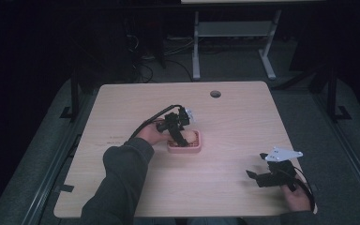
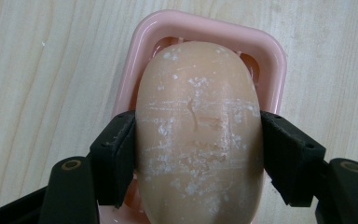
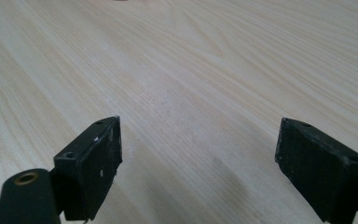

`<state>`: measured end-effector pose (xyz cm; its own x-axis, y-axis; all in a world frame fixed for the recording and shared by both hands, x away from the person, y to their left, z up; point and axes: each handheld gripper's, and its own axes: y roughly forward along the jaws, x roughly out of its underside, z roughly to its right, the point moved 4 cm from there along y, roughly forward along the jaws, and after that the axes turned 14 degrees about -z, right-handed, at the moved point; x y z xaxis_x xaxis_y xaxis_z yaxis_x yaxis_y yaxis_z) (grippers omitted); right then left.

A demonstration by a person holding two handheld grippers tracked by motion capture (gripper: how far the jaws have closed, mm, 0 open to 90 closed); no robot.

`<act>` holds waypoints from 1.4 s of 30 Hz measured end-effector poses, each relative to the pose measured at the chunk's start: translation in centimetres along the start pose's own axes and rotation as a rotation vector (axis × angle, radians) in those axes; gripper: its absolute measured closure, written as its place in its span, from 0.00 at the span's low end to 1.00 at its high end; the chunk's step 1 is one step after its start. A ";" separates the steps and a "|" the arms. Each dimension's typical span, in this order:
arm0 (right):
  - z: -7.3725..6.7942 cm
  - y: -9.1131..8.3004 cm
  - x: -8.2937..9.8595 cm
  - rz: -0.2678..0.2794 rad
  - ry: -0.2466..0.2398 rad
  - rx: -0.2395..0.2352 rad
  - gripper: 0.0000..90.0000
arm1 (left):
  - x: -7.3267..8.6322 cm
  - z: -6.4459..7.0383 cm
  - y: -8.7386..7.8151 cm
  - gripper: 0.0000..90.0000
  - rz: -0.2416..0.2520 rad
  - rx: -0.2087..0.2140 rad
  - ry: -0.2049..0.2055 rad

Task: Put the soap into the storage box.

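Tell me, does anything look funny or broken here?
Nothing is broken or spilled. The soap bar has white scuffs and scratches on its surface. It sits over the pink soap dish, squeezed between the left gripper's jaws. The right gripper is open over bare table.

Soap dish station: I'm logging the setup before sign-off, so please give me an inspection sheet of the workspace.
Surface: light wooden table, round cable hole near far edge.
Job's things: beige soap bar over pink soap dish.
Clutter: nothing seen.
Grippers: left gripper shut on the soap bar's sides; right gripper open above bare wood.
Cables: black cable loops from left gripper.
Surroundings: dark room, grey desk frame beyond.
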<state>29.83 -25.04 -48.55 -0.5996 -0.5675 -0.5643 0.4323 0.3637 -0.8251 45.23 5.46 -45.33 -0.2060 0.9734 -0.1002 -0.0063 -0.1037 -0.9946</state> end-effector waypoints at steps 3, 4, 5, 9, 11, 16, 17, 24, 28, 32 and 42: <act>0.0 0.0 0.0 0.000 0.002 0.000 0.16 | 0.1 0.0 0.0 0.36 -0.005 0.005 -0.003; 0.0 0.0 0.0 0.000 0.002 0.000 0.16 | 0.0 -0.1 0.0 0.36 -0.006 0.001 0.003; 0.0 0.0 0.0 0.000 0.002 -0.001 0.16 | 0.0 -0.1 0.0 0.36 -0.005 -0.002 0.005; 0.0 0.0 0.0 0.000 0.001 0.000 0.16 | 0.0 -0.1 0.0 0.36 -0.007 -0.005 0.005; 0.0 0.0 0.0 0.001 0.001 0.000 0.16 | 0.0 -0.1 0.1 0.36 -0.008 -0.005 0.003; 0.0 0.0 0.0 0.000 0.001 -0.001 0.16 | 0.0 -0.1 0.1 0.36 -0.006 -0.003 -0.001; 0.0 0.0 0.0 0.000 0.002 -0.002 0.16 | 0.0 -0.1 0.1 0.36 -0.007 -0.004 0.000; 0.0 0.0 0.0 -0.001 0.000 -0.001 0.16 | 0.0 -0.1 0.2 0.36 -0.009 -0.004 0.000; 0.0 0.0 0.0 -0.001 -0.002 -0.001 0.16 | 0.0 -0.1 0.2 0.36 -0.014 -0.005 0.001; 0.0 0.0 0.0 0.000 0.000 -0.001 0.16 | 0.1 -0.1 0.2 0.36 -0.016 -0.008 0.002; -0.1 0.1 -0.1 -0.001 -0.002 -0.003 0.16 | 0.1 0.1 -0.4 0.31 -0.003 -0.015 0.002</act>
<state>29.84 -24.90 -48.54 -0.5984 -0.5695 -0.5635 0.4297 0.3655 -0.8257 45.08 5.58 -44.97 -0.2043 0.9741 -0.0968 0.0079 -0.0973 -0.9952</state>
